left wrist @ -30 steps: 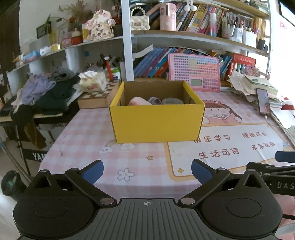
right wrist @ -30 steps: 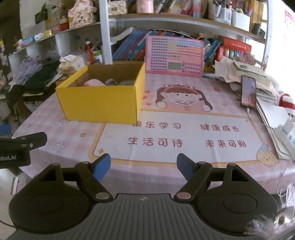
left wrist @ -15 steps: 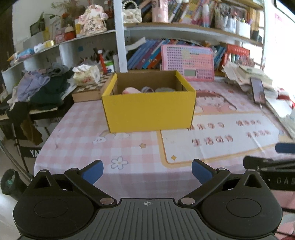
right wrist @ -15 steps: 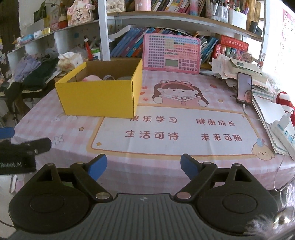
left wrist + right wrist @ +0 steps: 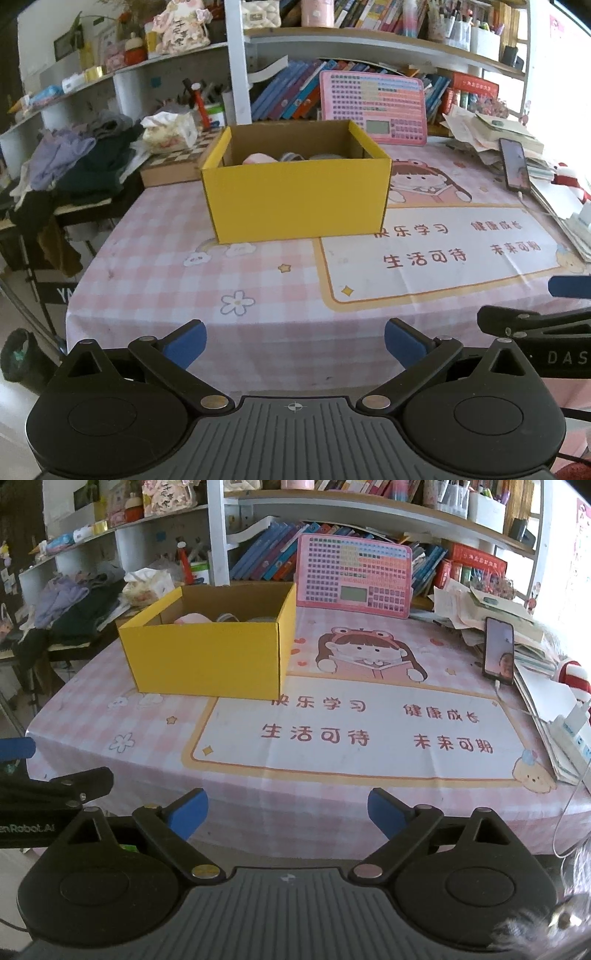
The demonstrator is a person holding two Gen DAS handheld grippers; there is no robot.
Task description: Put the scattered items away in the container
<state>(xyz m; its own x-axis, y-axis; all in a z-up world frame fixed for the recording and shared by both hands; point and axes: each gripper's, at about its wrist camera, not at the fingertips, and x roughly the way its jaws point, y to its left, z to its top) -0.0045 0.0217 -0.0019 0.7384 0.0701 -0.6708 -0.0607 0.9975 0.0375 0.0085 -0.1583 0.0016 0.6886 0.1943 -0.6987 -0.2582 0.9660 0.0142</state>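
Note:
A yellow cardboard box (image 5: 295,195) (image 5: 207,661) stands on the pink checked tablecloth, holding a pink item (image 5: 258,158) and other small things half hidden by its walls. My left gripper (image 5: 294,349) hovers open and empty at the table's near edge, well short of the box. My right gripper (image 5: 287,814) is also back at the near edge; its jaws are opening and nothing lies between them. Each gripper shows at the side of the other's view.
A phone (image 5: 498,651) leans on a paper stack (image 5: 491,605) at the right. A pink keyboard toy (image 5: 354,576) stands behind the box, before bookshelves. A clothes pile (image 5: 70,158) sits at left. A white power strip (image 5: 570,729) lies at the right edge.
Both grippers drew back from the box toward the table's near edge, so it looks farther away. The right gripper's fingers spread wider.

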